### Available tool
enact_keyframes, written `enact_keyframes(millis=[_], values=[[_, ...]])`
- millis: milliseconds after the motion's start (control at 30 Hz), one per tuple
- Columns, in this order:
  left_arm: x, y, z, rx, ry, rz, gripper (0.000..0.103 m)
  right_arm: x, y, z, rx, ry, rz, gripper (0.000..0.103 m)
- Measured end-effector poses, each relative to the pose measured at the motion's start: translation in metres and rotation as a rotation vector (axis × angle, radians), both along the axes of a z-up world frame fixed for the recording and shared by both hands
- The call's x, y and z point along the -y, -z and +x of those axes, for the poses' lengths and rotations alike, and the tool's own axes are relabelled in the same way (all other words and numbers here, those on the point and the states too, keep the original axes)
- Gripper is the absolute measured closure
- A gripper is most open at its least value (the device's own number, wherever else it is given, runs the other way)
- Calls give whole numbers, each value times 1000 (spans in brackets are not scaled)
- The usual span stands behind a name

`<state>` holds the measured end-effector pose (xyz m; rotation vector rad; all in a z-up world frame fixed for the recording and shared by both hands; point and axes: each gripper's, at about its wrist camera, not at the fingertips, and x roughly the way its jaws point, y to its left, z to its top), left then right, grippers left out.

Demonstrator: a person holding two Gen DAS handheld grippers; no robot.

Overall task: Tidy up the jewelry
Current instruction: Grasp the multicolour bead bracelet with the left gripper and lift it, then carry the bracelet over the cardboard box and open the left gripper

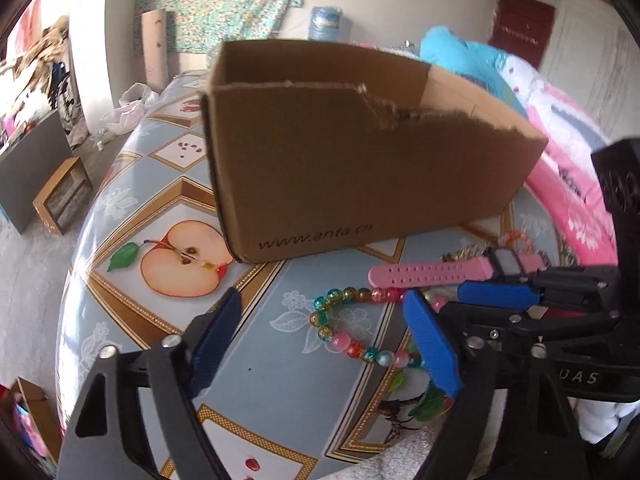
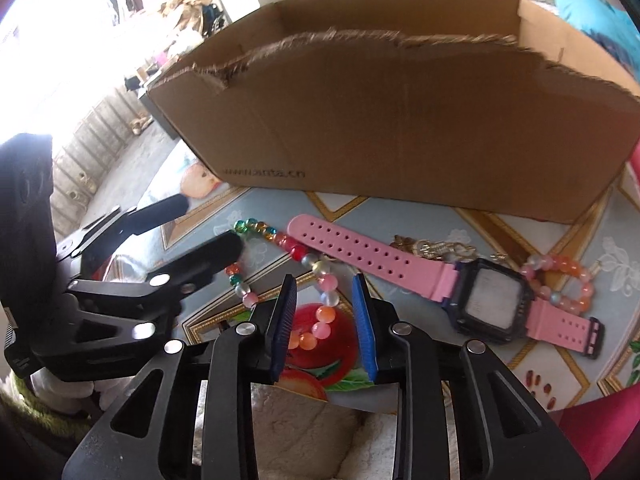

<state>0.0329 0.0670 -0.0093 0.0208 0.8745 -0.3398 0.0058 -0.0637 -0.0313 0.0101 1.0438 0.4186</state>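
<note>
Right claw (image 2: 324,300) straddles bead bracelet (image 2: 280,272); box (image 2: 400,120) behind.

The desk (image 1: 132,200) has a grey-blue cover with gold lines and printed apples. At the far side an open cardboard box (image 2: 400,120) with torn edges stands on it. Just near the box lies a pink watch (image 2: 440,280), flat, with its strap to the left. A multicoloured bead bracelet (image 2: 280,272) lies left of it, a small pink-orange bracelet (image 2: 568,276) at the right, and a gold chain (image 2: 432,248) beside the strap.

box interior (image 1: 320,68) hidden; bead bracelet (image 1: 352,344) partly behind tongs
</note>
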Motion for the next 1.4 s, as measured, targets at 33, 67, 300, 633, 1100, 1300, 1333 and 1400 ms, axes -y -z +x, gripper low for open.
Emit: enact_keyframes(millis=[33, 67, 300, 633, 1100, 1300, 1333, 1400], values=[[1, 2, 1, -13, 13, 12, 33, -2, 2, 0, -9, -7, -4, 80], [3, 5, 2, -28, 23, 29, 39, -4, 5, 1, -18, -12, -6, 82], [18, 13, 7, -46, 81, 126, 69, -9, 9, 9, -20, -29, -43, 94], [23, 3, -4, -30, 103, 141, 94, -14, 5, 8, 27, -72, -42, 95], [23, -153, -23, 375, 224, -6, 94, 6, -119, -6, 378, -164, 92, 95], [21, -161, 65, 330, 199, -9, 94, 4, -126, 101, 232, -149, 132, 95], [22, -155, 90, 280, 181, 0, 94, 5, -121, 121, 171, -147, 145, 95], [25, -141, 125, 187, 164, 26, 94, 1, -106, 164, 46, -136, 159, 95]])
